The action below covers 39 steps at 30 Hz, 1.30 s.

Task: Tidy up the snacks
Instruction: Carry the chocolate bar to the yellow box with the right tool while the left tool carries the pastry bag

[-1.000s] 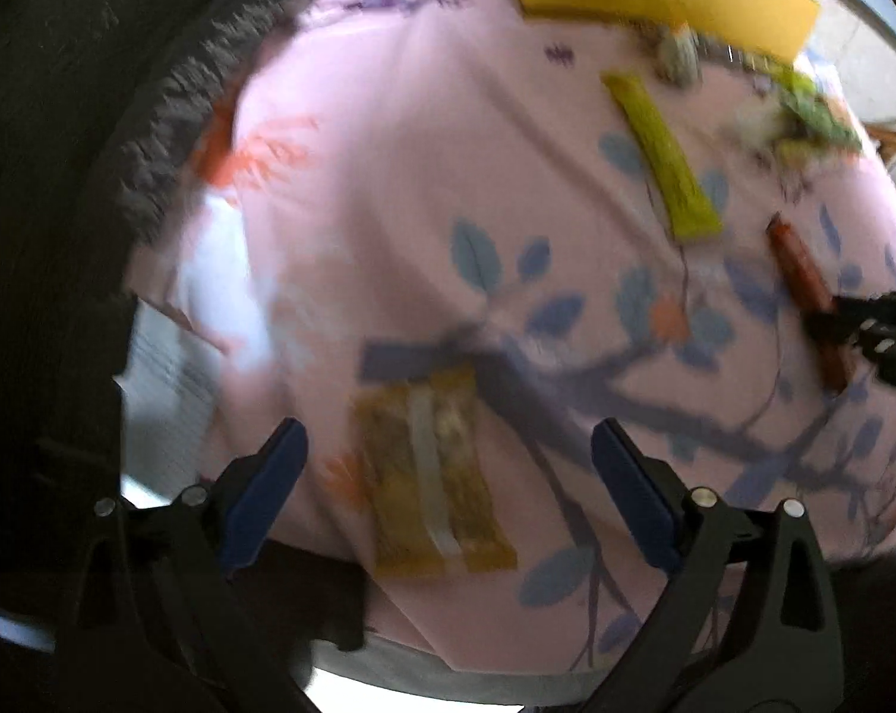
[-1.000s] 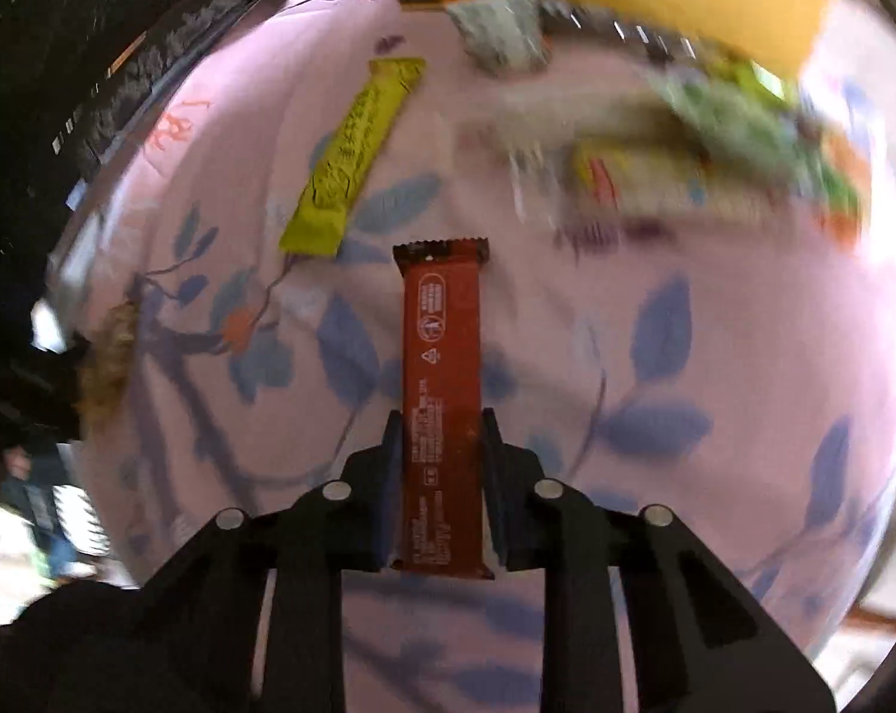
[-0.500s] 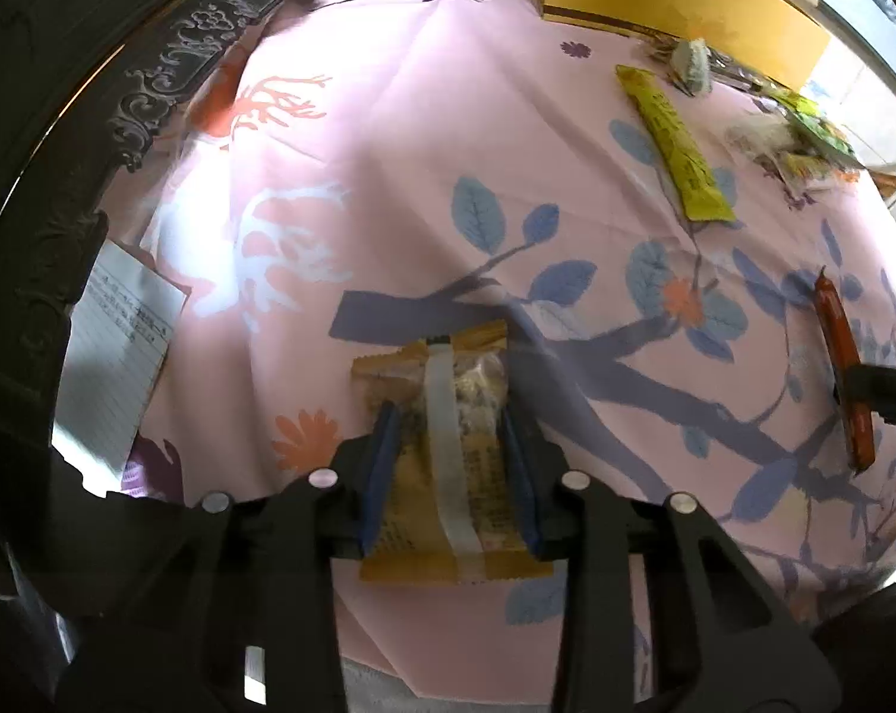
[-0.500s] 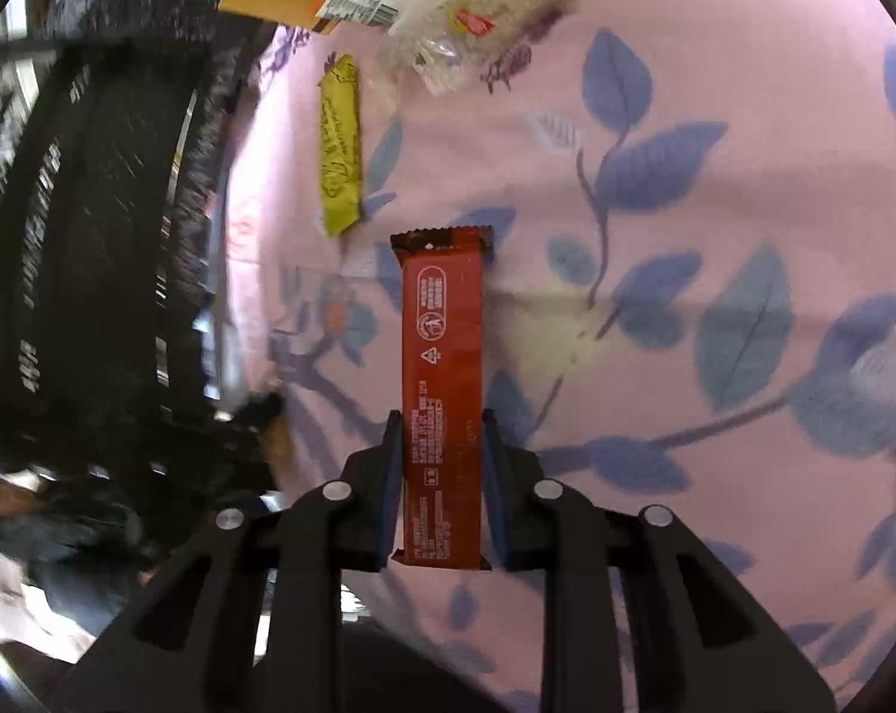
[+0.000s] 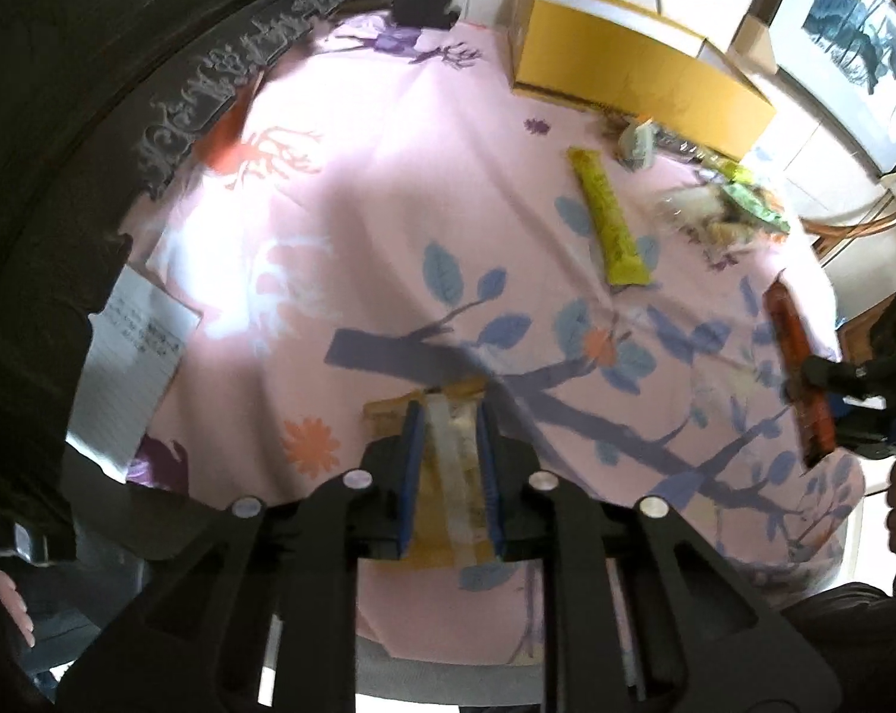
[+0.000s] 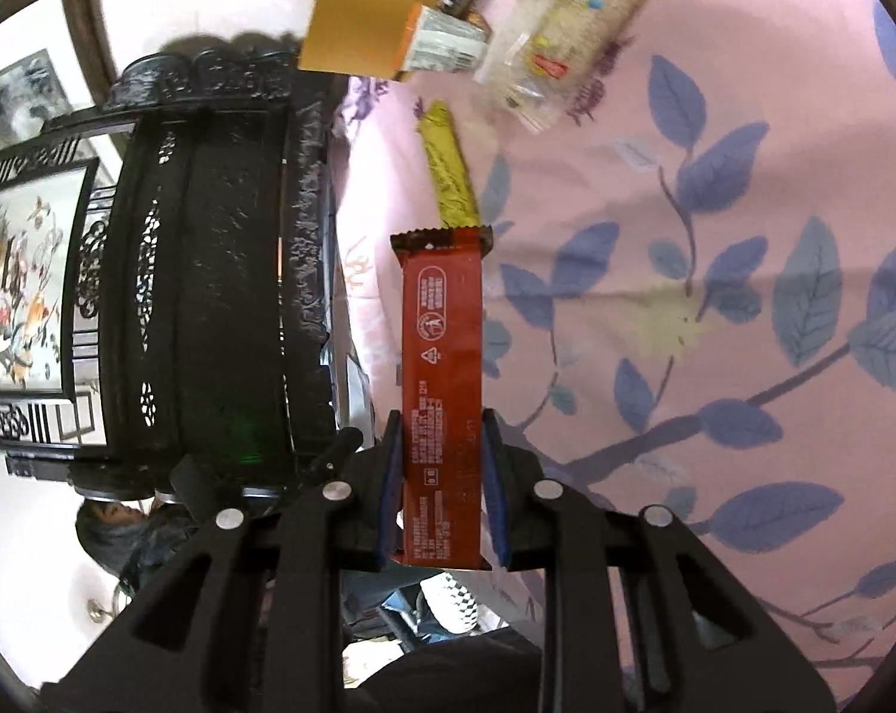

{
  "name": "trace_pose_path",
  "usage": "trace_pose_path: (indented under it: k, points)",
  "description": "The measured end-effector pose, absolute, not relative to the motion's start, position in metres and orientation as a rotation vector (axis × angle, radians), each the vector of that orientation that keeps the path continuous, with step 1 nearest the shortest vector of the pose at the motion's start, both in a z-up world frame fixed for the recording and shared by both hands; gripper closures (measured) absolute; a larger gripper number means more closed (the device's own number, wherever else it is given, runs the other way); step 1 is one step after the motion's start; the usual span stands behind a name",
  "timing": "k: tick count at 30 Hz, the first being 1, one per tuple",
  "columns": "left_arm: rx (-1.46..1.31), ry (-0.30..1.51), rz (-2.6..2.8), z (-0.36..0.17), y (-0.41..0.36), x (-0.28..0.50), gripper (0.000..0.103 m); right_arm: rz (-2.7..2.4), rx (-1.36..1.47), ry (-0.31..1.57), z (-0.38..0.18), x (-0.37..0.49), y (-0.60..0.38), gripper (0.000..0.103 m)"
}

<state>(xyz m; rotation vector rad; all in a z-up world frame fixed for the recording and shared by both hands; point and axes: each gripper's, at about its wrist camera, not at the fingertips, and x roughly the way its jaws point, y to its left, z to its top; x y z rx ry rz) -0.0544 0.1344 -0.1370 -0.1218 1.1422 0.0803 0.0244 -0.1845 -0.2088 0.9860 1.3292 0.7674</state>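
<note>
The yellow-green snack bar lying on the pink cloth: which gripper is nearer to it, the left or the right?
The right, probably. The right gripper, shut on a red bar, has that bar's tip close to the yellow-green snack bar. The left gripper, holding a tan packet, is farther across the cloth.

Pink cloth [image 5: 388, 226]; yellow-green bar [image 5: 611, 226]; box [image 5: 632, 53]

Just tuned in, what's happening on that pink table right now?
A person is sorting snacks with two handheld grippers. The left gripper has its jaws shut on a tan packet, and the right gripper is clamped on a red bar. A green bar and a pile of other snacks lie on the pink cloth near a yellow box.
</note>
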Motion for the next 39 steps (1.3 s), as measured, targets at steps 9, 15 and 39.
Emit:
trace_pose_path:
  k: [9,15,39]
  points:
    - [0.067,1.229,0.074,-0.175,0.103,-0.047,0.014,0.765,0.957,1.308,-0.206,0.024,-0.189,0.078]
    - [-0.105,1.309,0.118,-0.196,0.122,-0.039,0.060,0.755,0.946,1.333,-0.212,0.024,-0.195,0.078]
    - [-0.021,0.985,-0.013,-0.060,0.084,0.058,0.065,0.790,0.871,1.021,-0.121,0.094,-0.228,0.078]
